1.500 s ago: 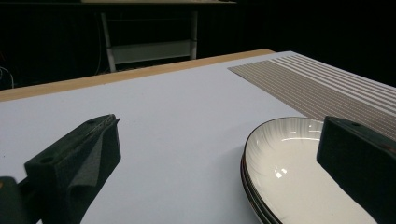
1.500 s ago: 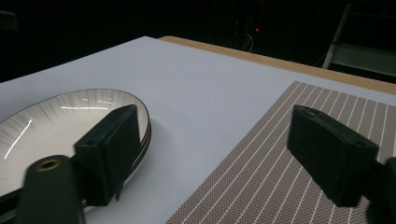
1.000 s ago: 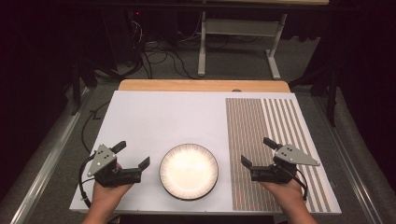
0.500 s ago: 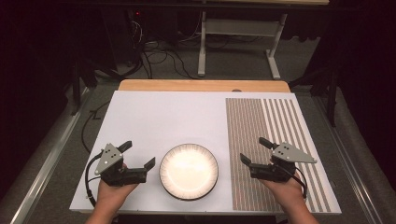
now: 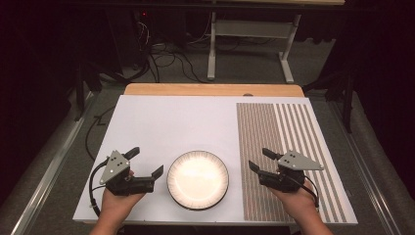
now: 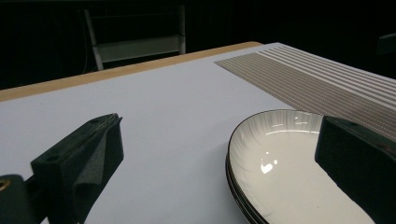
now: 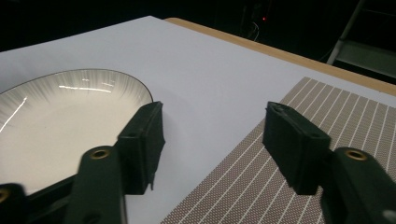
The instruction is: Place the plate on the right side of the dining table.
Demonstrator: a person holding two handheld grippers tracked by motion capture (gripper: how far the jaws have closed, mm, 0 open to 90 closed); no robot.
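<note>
From the high view, a white plate (image 5: 197,179) is seen near the bench's (image 5: 186,122) near edge, between the left tool (image 5: 147,163) and right tool (image 5: 261,159), the left slightly nearer it.

In the left gripper view, jaws are spread wide, the plate (image 6: 285,158) lying right of centre.

In the right gripper view, jaws are likewise wide and empty; the plate (image 7: 60,112) lies left, a striped placemat (image 7: 289,163) beneath.

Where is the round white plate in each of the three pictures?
High view: the plate sits bottom centre, between the two grippers.
Left gripper view: the plate is at the lower right, partly behind the right-hand jaw.
Right gripper view: the plate is at the left.
Shared landmark: the striped brown mat.
</note>
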